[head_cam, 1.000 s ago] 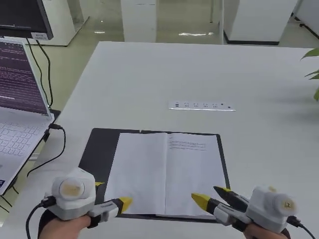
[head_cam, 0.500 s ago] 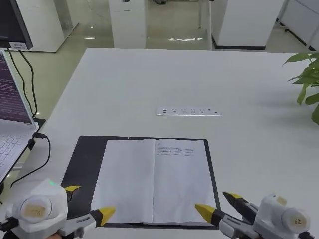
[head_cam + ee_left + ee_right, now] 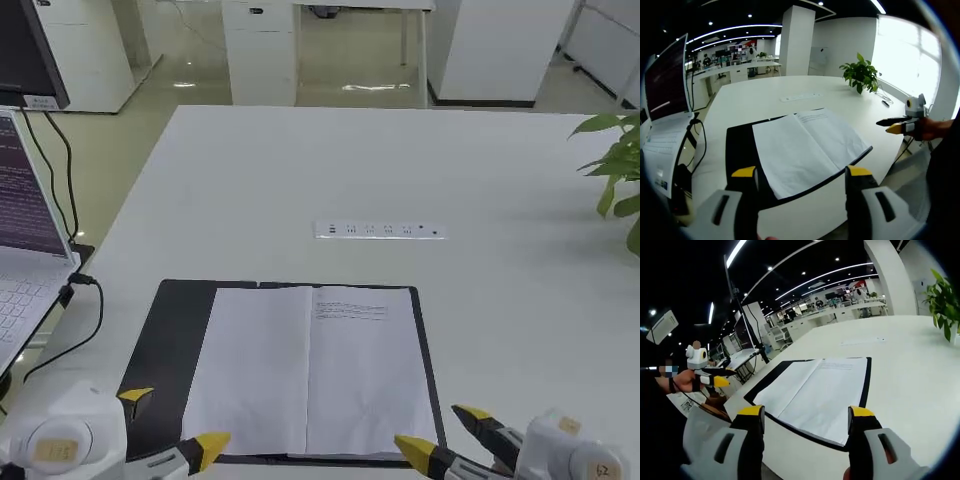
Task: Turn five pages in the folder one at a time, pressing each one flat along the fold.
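You are holding the left gripper (image 3: pixel 173 420) at the near left corner of the folder (image 3: pixel 180 350), its jaws standing well apart and gripping nothing. You are holding the right gripper (image 3: pixel 441 432) at the near right corner, jaws likewise spread and empty. The folder is lying open and flat on the white table (image 3: pixel 300 170), near its front edge, black cover showing along the left side. The left page (image 3: pixel 255 360) is lying blank; the right page (image 3: pixel 365 370) is carrying a few printed lines at its top. Neither gripper is touching the paper. A power strip (image 3: pixel 378 231) is sitting beyond the folder, well apart from it. A laptop (image 3: pixel 20 250) is standing open at the left edge, and a plant (image 3: pixel 620 160) is showing at the right.
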